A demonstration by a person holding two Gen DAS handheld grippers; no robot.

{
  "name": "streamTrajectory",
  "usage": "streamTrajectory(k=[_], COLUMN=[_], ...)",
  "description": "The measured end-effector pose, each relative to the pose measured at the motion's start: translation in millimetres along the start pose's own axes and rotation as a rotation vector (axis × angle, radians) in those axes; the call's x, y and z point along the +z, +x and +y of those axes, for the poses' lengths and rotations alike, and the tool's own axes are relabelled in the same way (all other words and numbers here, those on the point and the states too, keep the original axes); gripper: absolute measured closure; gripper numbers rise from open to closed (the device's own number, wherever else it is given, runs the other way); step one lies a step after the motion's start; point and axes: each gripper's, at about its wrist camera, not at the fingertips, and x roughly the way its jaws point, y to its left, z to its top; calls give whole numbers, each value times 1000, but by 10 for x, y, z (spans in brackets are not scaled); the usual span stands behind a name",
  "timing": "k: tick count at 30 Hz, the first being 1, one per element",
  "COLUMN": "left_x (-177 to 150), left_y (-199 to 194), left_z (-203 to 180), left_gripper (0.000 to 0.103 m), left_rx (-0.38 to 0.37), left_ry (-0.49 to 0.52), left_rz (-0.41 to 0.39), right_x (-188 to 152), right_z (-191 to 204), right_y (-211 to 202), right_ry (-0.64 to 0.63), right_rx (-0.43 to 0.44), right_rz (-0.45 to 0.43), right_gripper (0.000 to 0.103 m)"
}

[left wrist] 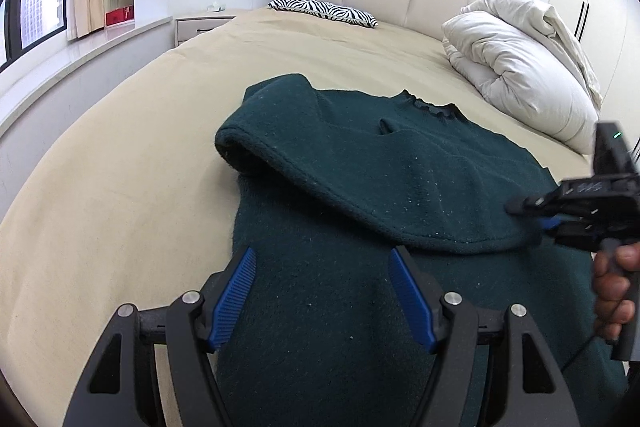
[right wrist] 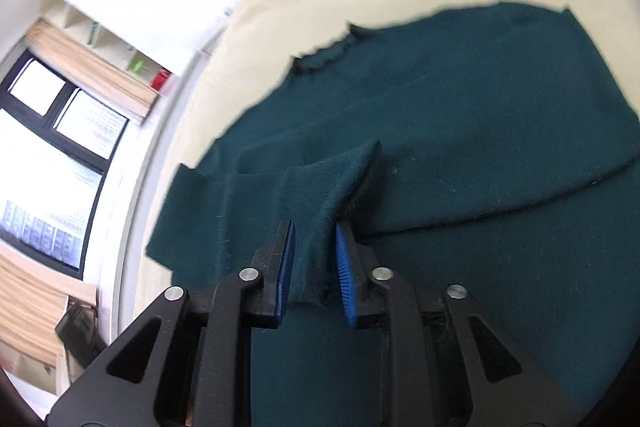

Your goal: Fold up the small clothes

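In the left wrist view, the left hand-held gripper (left wrist: 323, 293) fills the bottom of the frame with its blue pads wide apart and nothing between them; it hangs over the lower body of a dark green knitted sweater (left wrist: 360, 187), which lies spread on the beige bed (left wrist: 120, 155) and takes up the centre and lower part of the picture. The sweater's long axis runs from the bottom of the frame up to the frilled collar (left wrist: 430, 105) at upper centre, and one sleeve (left wrist: 320, 163) is already laid slantwise across the chest, its cuff end toward the right. At the right edge of that same view the right hand-held gripper (left wrist: 532, 215) comes in sideways, a hand (left wrist: 612, 287) on its grip, its tips at the sleeve's cuff end. The right wrist view settles its state: the right hand-held gripper (right wrist: 316, 267) has its pads drawn in on a bunched cuff (right wrist: 320, 227) of green knit at lower centre, the cloth pinched between them, with the collar (right wrist: 324, 57) toward the upper left of the frame and the sweater's body spreading to the right. By my reading the right gripper is the one on the cloth and the sleeve fold is its to finish; the left is free, nearer the hem, with the garment straight ahead of it.
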Motion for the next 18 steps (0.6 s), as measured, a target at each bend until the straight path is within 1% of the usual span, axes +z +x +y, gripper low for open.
streamTrajectory(k=[1,2,3,4,5,6,7,9,12,13,15,18], left_x=[-5,-3,0,7,19,38,70,168,377,464,663,919], left_y=[-20,-28,-38,-57,-73,-100,-144,-216,-200,-147,5,310], left_z=[17,27,46,85,111,146,193,288,452,501,604,711], left_gripper=[32,32,32,32,32,32,32,32,32,32,32,32], left_rx=[-5,-8,-10,-16,-21,-28,-37,-43,-43,-35,-27,-13], left_ry=[-5,-9,-18,-37,-52,-72,-94,-128,-159,-159,-160,-166], left_rz=[-4,-7,-9,-11,-13,-20,-38,-73,-93,-85,-71,-4], right_x=[27,73,81,95,100,109,106,137,253,304,373,528], right_z=[-73,-123,-144,-110,-67,13,74,295,595,640,624,437], right_y=[114,160,164,136,105,53,15,-135,-433,-518,-685,-605], right_ry=[25,60,67,47,26,-10,-34,-130,-277,-308,-326,-320], right_rx=[-21,-6,10,-1,-10,-21,-28,-47,-67,-62,-64,-108], right_rz=[38,47,35,17,2,-11,-21,-66,-170,-205,-248,-214], right_gripper=[81,81,81,85,91,95,95,96,96,96,96,96])
